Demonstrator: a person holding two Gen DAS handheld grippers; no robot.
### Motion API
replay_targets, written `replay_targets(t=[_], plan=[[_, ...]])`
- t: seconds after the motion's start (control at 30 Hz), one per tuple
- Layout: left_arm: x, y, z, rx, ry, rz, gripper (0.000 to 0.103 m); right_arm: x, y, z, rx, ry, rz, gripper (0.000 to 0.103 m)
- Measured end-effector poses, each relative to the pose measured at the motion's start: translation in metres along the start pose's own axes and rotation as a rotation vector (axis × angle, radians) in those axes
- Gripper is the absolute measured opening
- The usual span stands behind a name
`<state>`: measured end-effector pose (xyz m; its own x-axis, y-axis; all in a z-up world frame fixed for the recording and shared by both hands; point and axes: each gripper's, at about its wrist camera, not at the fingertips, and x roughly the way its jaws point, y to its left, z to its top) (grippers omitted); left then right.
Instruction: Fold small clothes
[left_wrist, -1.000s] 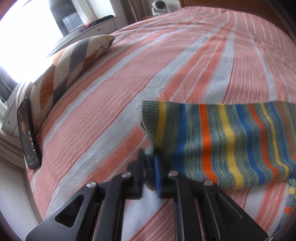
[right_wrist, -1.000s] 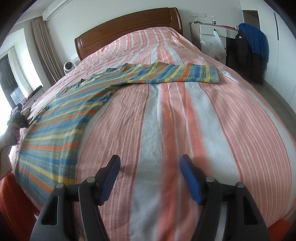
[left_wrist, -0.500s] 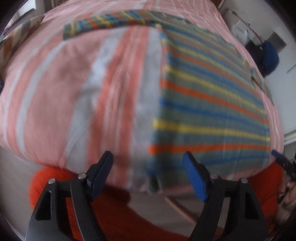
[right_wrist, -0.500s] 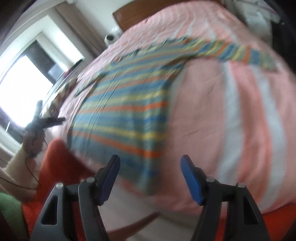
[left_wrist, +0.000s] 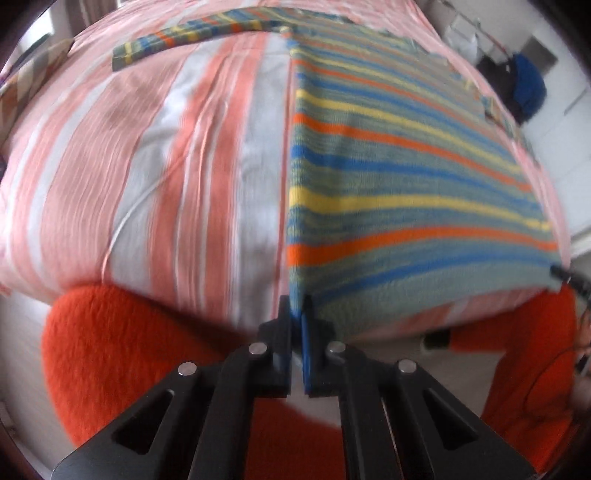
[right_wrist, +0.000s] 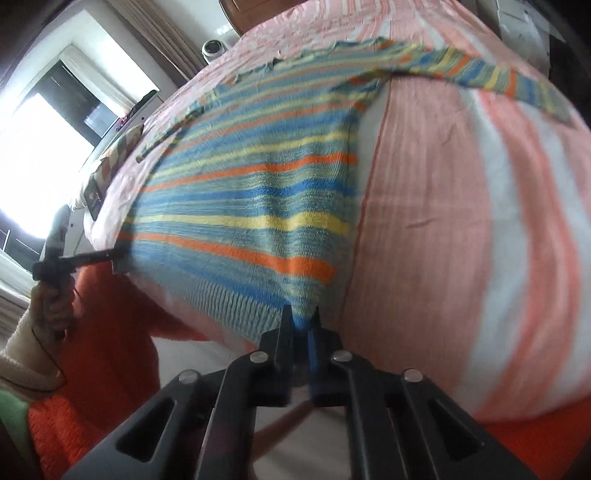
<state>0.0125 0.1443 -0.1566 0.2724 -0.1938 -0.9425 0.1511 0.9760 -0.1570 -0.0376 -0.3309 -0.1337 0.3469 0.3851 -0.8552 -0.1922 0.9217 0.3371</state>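
Note:
A striped knit sweater (left_wrist: 399, 177) in green, blue, yellow and orange lies flat on the bed, sleeves spread out; it also shows in the right wrist view (right_wrist: 258, 192). My left gripper (left_wrist: 297, 317) is shut on the sweater's bottom left hem corner at the bed's near edge. My right gripper (right_wrist: 301, 321) is shut on the bottom right hem corner. The left gripper also shows in the right wrist view (right_wrist: 118, 254), at the other corner of the hem.
The bed (left_wrist: 147, 155) has a pink, orange and white striped cover. A patterned pillow (right_wrist: 118, 155) and a dark device (right_wrist: 94, 195) lie at its far side. The person's orange clothing (left_wrist: 147, 350) is below the bed edge. A white cabinet (left_wrist: 461, 33) stands at the back right.
Both grippers were open half a second ago and have closed on the sweater's two hem corners. A second ago the left gripper was shut at a sleeve cuff.

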Motion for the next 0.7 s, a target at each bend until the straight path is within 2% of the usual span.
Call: replay_targets(t=[0.07, 0.13, 0.23, 0.37, 0.4, 0.43, 0.47, 0.5, 0.53, 0.57, 0.63, 0.7], plan=[[0.010, -0.003, 0.003, 0.007, 0.014, 0.039, 0.001, -0.002, 0.000, -0.004, -0.015, 0.006, -0.031, 0.005], [0.027, -0.007, 0.013, -0.008, 0.056, 0.064, 0.001, 0.011, -0.004, 0.000, 0.003, 0.022, -0.046, 0.005], [0.037, -0.013, 0.021, -0.008, 0.074, 0.093, 0.002, 0.042, -0.016, 0.001, 0.033, 0.050, -0.067, 0.005], [0.038, -0.032, 0.023, 0.023, 0.036, 0.132, 0.008, 0.043, -0.016, 0.002, 0.033, 0.025, -0.045, 0.006], [0.033, -0.034, 0.021, 0.025, 0.015, 0.130, 0.017, 0.040, -0.017, 0.001, 0.034, 0.019, -0.036, 0.009], [0.027, -0.035, 0.018, 0.023, -0.009, 0.128, 0.025, 0.036, -0.018, -0.001, 0.050, 0.016, -0.022, 0.021], [0.022, -0.040, 0.020, 0.018, -0.040, 0.130, 0.044, 0.034, -0.017, -0.004, 0.062, 0.017, -0.019, 0.039], [0.012, -0.042, 0.019, 0.006, -0.083, 0.134, 0.059, 0.027, -0.020, -0.007, 0.079, 0.010, -0.009, 0.047], [0.003, -0.040, 0.016, -0.010, -0.117, 0.131, 0.065, 0.020, -0.022, -0.009, 0.087, -0.001, -0.008, 0.056], [-0.006, -0.038, 0.016, -0.029, -0.152, 0.116, 0.072, 0.011, -0.024, -0.012, 0.093, -0.017, -0.024, 0.057], [-0.025, -0.031, 0.021, -0.073, -0.225, 0.091, 0.075, -0.011, -0.028, -0.016, 0.083, -0.079, -0.113, 0.057], [-0.034, -0.023, 0.032, -0.106, -0.292, 0.092, 0.085, -0.030, -0.033, -0.019, 0.077, -0.166, -0.186, 0.064]])
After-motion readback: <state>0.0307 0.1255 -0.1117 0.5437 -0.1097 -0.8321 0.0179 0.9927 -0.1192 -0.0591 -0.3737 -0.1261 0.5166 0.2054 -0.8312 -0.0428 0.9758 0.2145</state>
